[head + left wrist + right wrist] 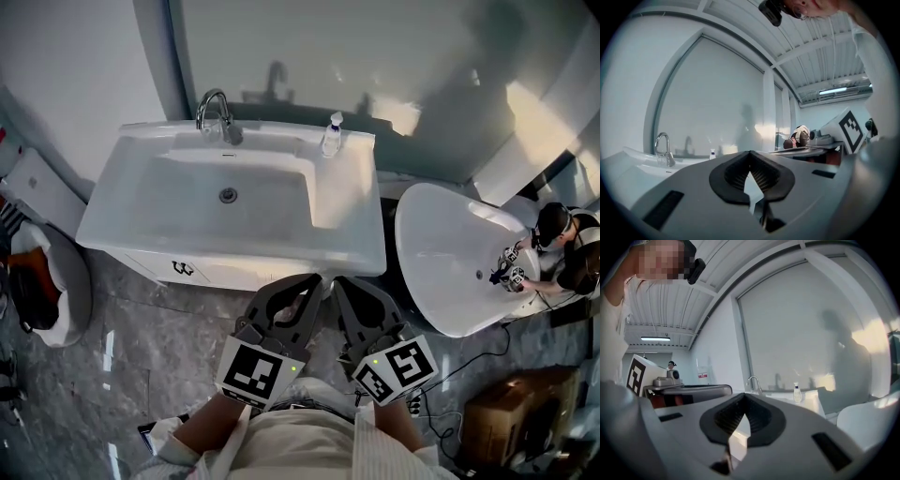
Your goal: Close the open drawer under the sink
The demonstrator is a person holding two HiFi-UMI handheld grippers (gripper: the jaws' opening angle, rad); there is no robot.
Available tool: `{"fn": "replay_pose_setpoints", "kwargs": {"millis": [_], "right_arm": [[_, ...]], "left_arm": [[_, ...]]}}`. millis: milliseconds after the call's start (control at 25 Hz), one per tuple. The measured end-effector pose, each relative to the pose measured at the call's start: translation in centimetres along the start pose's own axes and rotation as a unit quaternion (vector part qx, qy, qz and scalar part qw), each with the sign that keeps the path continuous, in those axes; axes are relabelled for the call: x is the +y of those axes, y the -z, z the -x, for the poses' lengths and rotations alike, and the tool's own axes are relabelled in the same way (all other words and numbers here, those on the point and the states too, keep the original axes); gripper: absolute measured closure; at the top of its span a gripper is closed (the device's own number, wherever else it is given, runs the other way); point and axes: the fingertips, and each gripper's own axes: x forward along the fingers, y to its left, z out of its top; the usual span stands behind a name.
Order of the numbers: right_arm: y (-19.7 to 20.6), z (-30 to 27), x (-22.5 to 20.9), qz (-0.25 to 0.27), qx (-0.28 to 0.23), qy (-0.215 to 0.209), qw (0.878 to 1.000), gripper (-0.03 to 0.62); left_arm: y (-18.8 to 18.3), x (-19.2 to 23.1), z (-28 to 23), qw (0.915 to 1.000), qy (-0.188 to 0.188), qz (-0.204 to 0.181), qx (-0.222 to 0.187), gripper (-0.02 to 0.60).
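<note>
The sink (141, 202) was seen from above, with the faucet (214, 108) at its back edge. The drawer (225, 272) was found under the sink's front edge. Its white front and dark handle (183, 269) showed just forward of that edge. How far out it stood could not be told from above.

The left gripper (311, 279) was held close to the person's body, just short of the sink's front right corner. Its fingers were brought together at the tips, and nothing was gripped. The right gripper (342, 280) was held just beside it, likewise closed and empty.

The drawer front was touched by neither gripper. The task was therefore judged not shown as done. A push on the drawer front was judged to be left, if the drawer was in fact out.
</note>
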Motion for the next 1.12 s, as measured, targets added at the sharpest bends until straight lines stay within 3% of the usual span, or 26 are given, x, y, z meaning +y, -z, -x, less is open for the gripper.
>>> {"fn": "replay_pose_setpoints", "kwargs": {"millis": [1120], "right_arm": [[-0.1,0.1,1.4,0.007,0.021,-0.013,1.000,0.585]], "left_arm": [[1.6,-0.1,0.5,0.9997,0.000,0.012,0.022,0.566]]}}
